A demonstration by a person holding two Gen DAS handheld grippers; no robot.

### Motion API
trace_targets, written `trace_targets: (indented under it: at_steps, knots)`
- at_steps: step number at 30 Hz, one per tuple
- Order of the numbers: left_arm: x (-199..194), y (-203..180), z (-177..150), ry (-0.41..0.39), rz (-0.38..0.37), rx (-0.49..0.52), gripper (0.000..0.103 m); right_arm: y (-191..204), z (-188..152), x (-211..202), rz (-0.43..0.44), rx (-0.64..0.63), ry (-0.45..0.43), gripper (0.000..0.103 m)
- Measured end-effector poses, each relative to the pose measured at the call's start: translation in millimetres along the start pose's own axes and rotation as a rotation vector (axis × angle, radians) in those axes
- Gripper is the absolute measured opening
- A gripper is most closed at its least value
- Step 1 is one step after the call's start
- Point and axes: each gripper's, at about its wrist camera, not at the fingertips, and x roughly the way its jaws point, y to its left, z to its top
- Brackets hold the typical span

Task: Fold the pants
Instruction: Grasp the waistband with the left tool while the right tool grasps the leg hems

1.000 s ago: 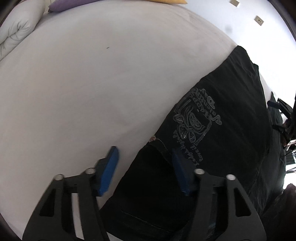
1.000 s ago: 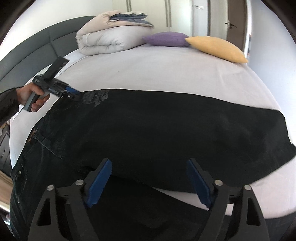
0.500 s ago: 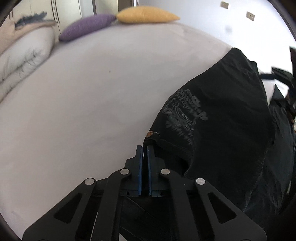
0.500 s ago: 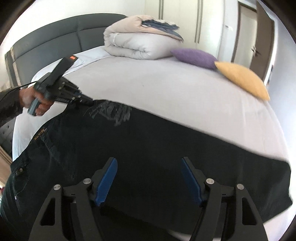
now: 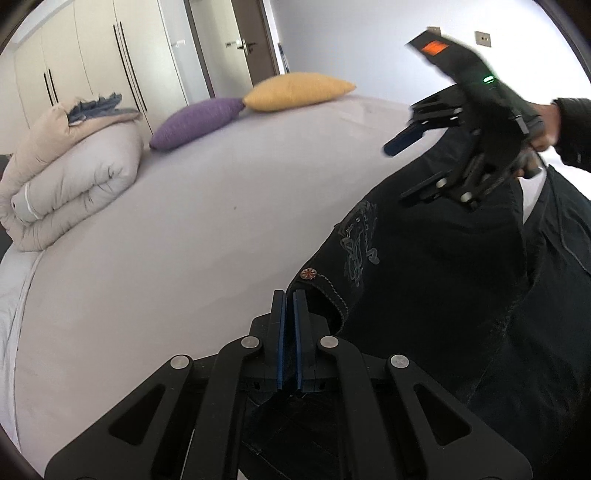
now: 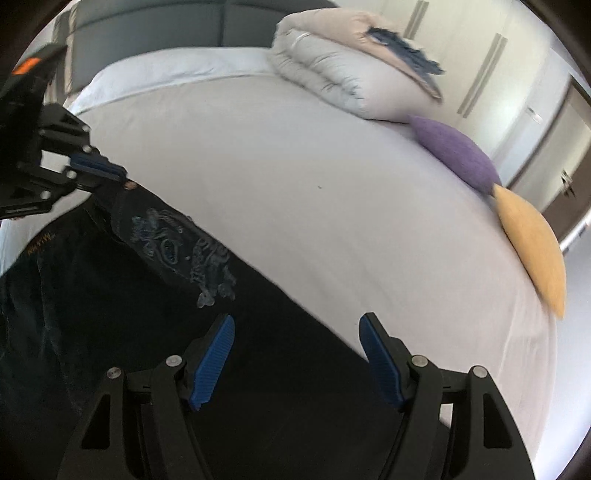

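Note:
Black pants (image 5: 436, 280) with a pale printed design lie on a white bed (image 5: 166, 240). My left gripper (image 5: 289, 299) is shut on the waistband corner beside a copper button (image 5: 307, 273) and holds it lifted. It shows in the right wrist view (image 6: 99, 168) at the left, pinching that corner. My right gripper (image 6: 297, 332) is open and empty above the pants (image 6: 129, 302), over the leg near the print. It shows in the left wrist view (image 5: 424, 147) at the upper right, above the pants.
A rolled duvet (image 5: 66, 177), a purple cushion (image 5: 197, 122) and a yellow cushion (image 5: 295, 90) lie at the far side of the bed. Wardrobes (image 5: 92, 66) and a door stand behind. A grey headboard (image 6: 166, 22) shows in the right wrist view.
My left gripper closed on the waistband corner and lifted it. My right gripper stayed open and moved along the pants toward the waist end.

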Motion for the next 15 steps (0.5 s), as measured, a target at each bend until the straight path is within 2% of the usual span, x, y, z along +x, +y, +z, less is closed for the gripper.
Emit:
trace_targets:
  at_steps: [2, 3, 4, 5, 6, 7, 8, 10, 15]
  knots:
    - [0.5, -3.5, 2.1, -0.011, 0.003, -0.008, 0.002, 0.4, 5.1, 11.1, -0.006, -0.044, 0.031, 0.072]
    - [-7.0, 1.8, -8.8, -0.018, 0.005, -0.012, 0.002, 0.0, 7.5, 16.5, -0.006, -0.056, 0.049, 0.071]
    - [-13.8, 7.5, -15.7, -0.021, 0.006, -0.017, 0.002, -1.1, 9.7, 21.7, -0.006, -0.061, 0.064, 0.065]
    - [-15.9, 8.5, -17.2, -0.024, 0.004, -0.022, 0.002, -2.7, 11.7, 25.8, -0.005, -0.060, 0.077, 0.052]
    - [-16.5, 8.9, -18.1, -0.028, 0.006, -0.029, 0.002, -5.9, 13.5, 30.4, 0.002, -0.051, 0.094, 0.045]
    - [-18.3, 9.4, -17.3, -0.029, 0.007, -0.033, 0.002, -8.1, 15.2, 33.1, 0.008, -0.038, 0.102, 0.029]
    - [-19.4, 9.1, -18.3, -0.032, 0.005, -0.037, 0.002, -8.9, 16.5, 34.6, 0.011, -0.025, 0.104, 0.018]
    - [-22.9, 7.3, -19.3, -0.038, 0.008, -0.044, 0.002, -10.3, 16.1, 32.4, 0.027, 0.007, 0.091, 0.007]
    - [-29.7, 8.2, -18.5, -0.055, 0.008, -0.073, 0.002, -4.2, 11.7, 16.6, 0.073, 0.106, 0.050, 0.003]
